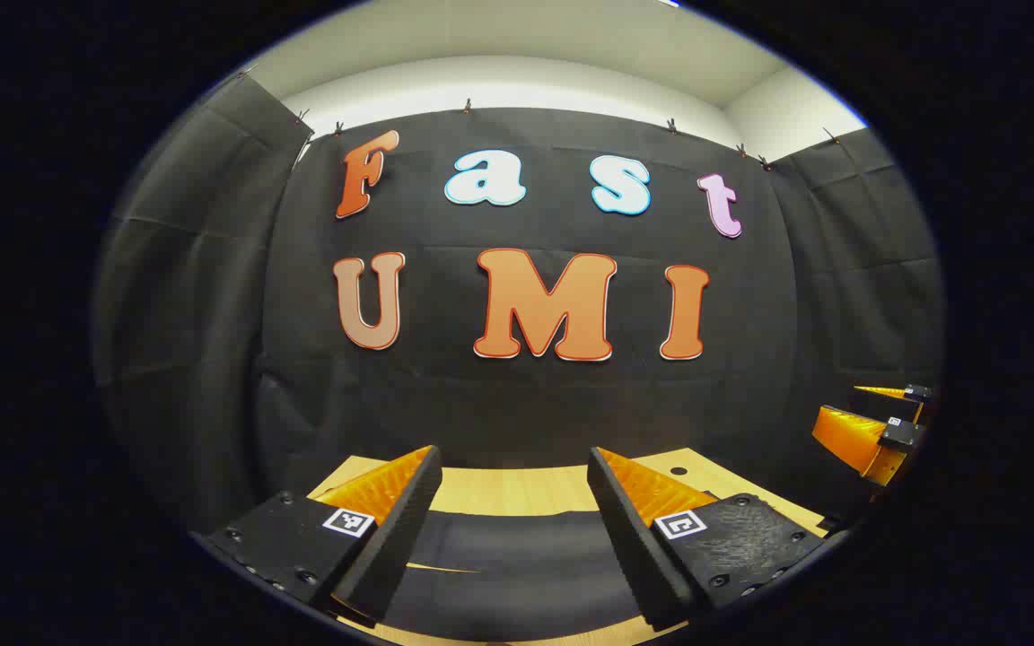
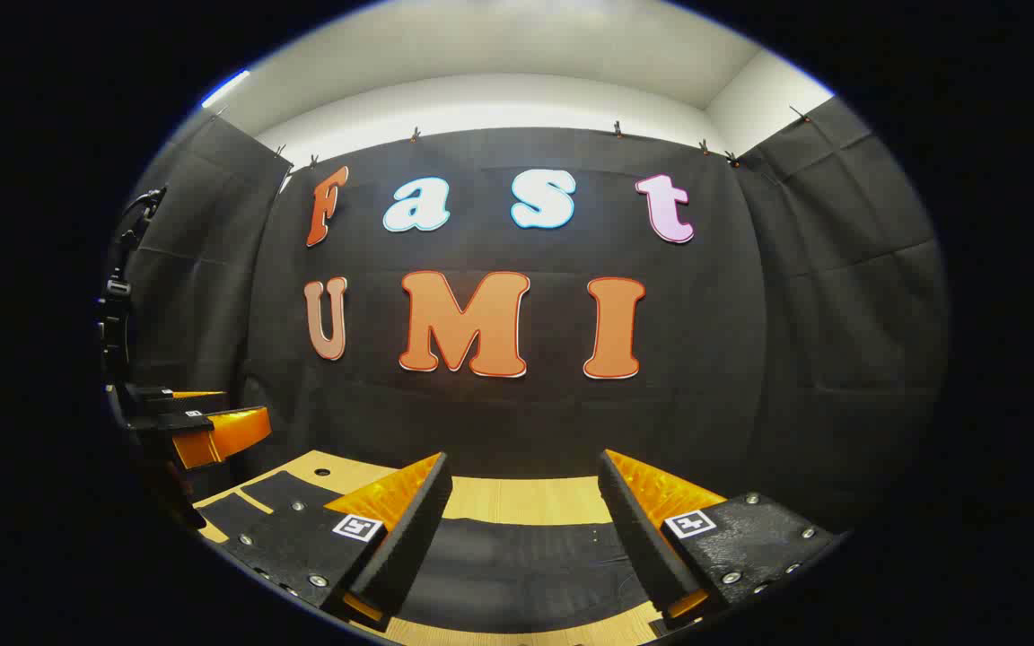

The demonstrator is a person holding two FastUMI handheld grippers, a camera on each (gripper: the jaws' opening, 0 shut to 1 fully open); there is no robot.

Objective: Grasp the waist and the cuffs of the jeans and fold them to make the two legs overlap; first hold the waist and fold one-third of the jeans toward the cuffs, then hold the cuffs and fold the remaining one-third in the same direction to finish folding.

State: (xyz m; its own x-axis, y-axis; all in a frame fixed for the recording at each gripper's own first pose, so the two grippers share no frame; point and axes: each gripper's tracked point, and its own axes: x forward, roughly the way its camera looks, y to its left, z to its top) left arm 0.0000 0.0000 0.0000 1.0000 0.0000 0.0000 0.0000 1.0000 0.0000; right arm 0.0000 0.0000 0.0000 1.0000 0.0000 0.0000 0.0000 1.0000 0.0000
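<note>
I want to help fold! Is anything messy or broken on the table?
Nothing stands out. The dark jeans lie flat on the wooden table, with no spill or damage showing. The left gripper and right gripper are both open above them.

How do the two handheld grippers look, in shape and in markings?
Each gripper, left and right, has two wedge-shaped fingers with ribbed inner faces. They sit on flat black screw-studded plates, and each plate bears a small square black-and-white marker.
</note>
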